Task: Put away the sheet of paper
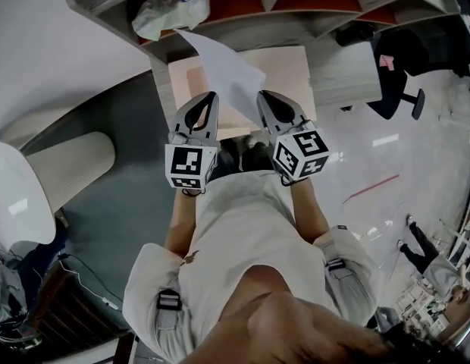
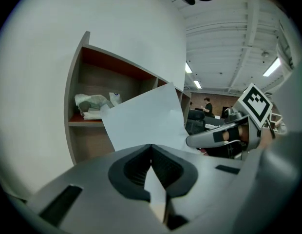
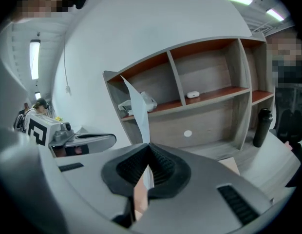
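A white sheet of paper (image 1: pixel 224 70) stands tilted in the air in front of the shelf unit (image 1: pixel 311 21), held between both grippers. My left gripper (image 1: pixel 213 95) is shut on its left edge, and the sheet (image 2: pixel 146 123) rises broad and flat beyond the closed jaws (image 2: pixel 151 147). My right gripper (image 1: pixel 261 95) is shut on the right edge. In the right gripper view the paper (image 3: pixel 139 113) shows nearly edge-on above the closed jaws (image 3: pixel 148 145). Each gripper also shows in the other's view: the right one (image 2: pixel 224 136) and the left one (image 3: pixel 85 140).
The shelf unit has open compartments: a crumpled white bag (image 1: pixel 170 10) lies in the left one and a small white object (image 3: pixel 192 94) in a middle one. A pale desk top (image 1: pixel 292 67) lies below, with a black bottle (image 3: pixel 263 126), a black office chair (image 1: pixel 394 74) and a white chair (image 1: pixel 15 196) nearby.
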`<state>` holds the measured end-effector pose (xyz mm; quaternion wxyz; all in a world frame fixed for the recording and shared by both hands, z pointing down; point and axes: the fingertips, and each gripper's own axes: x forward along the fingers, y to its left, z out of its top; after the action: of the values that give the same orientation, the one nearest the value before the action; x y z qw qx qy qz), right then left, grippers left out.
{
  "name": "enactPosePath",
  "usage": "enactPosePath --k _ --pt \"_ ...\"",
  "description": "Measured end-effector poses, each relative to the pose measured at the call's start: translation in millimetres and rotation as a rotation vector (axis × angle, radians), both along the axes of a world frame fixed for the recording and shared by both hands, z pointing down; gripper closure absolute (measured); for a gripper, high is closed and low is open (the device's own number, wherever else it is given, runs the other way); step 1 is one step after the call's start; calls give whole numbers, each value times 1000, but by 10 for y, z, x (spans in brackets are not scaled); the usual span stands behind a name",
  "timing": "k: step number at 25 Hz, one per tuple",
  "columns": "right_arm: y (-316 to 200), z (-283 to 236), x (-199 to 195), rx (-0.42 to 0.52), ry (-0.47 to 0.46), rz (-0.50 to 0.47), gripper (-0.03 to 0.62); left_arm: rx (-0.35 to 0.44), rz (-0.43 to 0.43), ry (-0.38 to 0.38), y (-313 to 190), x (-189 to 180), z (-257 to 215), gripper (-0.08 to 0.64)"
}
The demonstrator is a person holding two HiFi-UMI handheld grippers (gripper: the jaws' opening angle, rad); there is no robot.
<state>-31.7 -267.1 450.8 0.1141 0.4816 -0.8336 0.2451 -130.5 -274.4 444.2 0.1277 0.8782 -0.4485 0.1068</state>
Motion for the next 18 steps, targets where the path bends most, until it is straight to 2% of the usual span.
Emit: enactPosePath --k 8,14,18 --pt "27 467 87 -101 13 14 574 -48 49 -8 -81 199 384 545" --pt "4 796 195 -164 18 -12 574 -58 64 -41 -115 398 623 545" --pt "-16 1042 253 -215 26 -35 574 -101 64 -37 -155 507 813 545"
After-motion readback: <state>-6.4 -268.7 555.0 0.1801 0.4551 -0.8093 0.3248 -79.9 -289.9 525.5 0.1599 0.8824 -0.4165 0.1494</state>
